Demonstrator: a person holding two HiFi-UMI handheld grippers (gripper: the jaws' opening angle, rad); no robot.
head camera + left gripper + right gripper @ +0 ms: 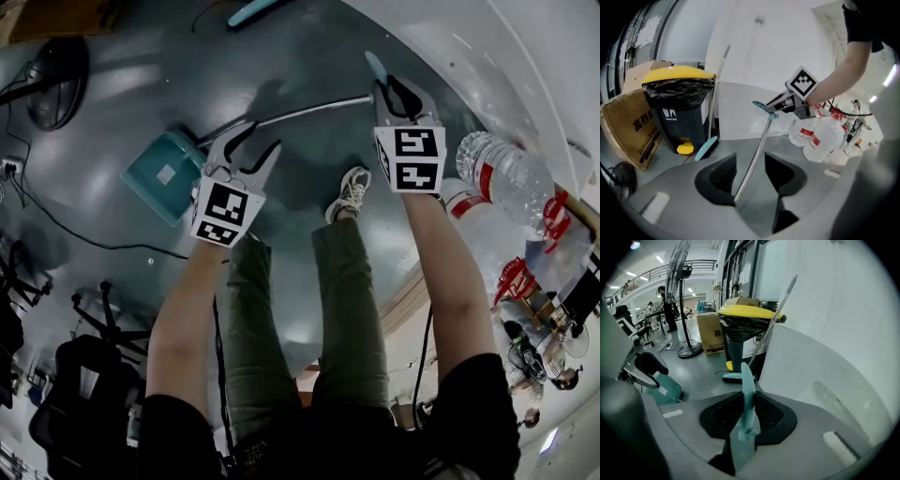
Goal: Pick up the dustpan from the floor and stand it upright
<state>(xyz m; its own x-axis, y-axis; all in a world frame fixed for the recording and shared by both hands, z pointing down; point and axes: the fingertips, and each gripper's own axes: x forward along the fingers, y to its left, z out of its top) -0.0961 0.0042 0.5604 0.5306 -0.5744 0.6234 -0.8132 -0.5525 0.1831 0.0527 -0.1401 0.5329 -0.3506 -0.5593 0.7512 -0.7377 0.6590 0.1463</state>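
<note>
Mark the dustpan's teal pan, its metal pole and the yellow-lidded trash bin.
teal pan (pixel 152 180): head view, on its flat teal face.
metal pole (pixel 757 152): left gripper view, middle of the shaft.
trash bin (pixel 679 73): left gripper view, on the yellow lid.

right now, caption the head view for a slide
Right gripper clamps the dustpan by its teal grip; the pole passes through the open left gripper

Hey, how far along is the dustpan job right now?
Done: the right hand-held gripper is shut on the teal grip. In hand: the metal pole slants between the open jaws of the left hand-held gripper. Left: the dustpan is not yet stood upright.
</note>
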